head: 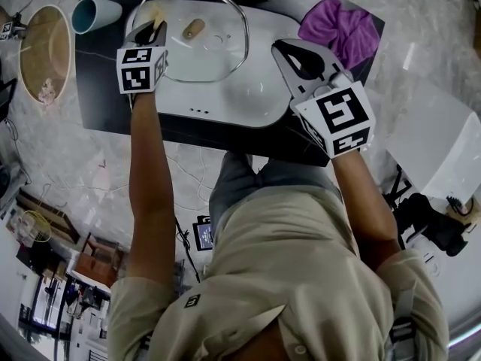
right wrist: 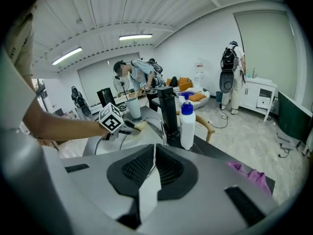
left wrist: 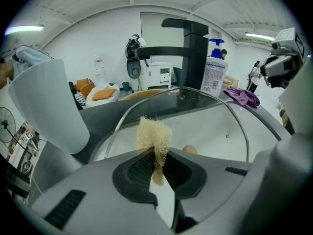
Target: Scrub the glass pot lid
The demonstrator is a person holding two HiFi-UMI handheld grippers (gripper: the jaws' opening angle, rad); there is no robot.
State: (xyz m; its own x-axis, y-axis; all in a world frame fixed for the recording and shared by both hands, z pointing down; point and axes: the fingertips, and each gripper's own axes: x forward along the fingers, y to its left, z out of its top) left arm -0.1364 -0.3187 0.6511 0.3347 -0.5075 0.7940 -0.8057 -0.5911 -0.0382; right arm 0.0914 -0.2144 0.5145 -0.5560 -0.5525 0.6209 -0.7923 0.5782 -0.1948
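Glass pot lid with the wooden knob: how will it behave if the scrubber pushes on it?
The round glass pot lid looks stiff but breakable. Resting loose in the smooth white sink, it probably slides or rocks under the fibrous beige scrubber clamped in the left gripper.

White walls (right wrist: 195, 38); strip lights (right wrist: 135, 36) — pale marbled floor (head: 68, 164)

Left gripper (head: 155, 27): 11 o'clock, jaws clamped on loofah (left wrist: 154, 133)
Right gripper (head: 279, 47): 1 o'clock, jaws together
Arms (head: 146, 164): both reaching forward
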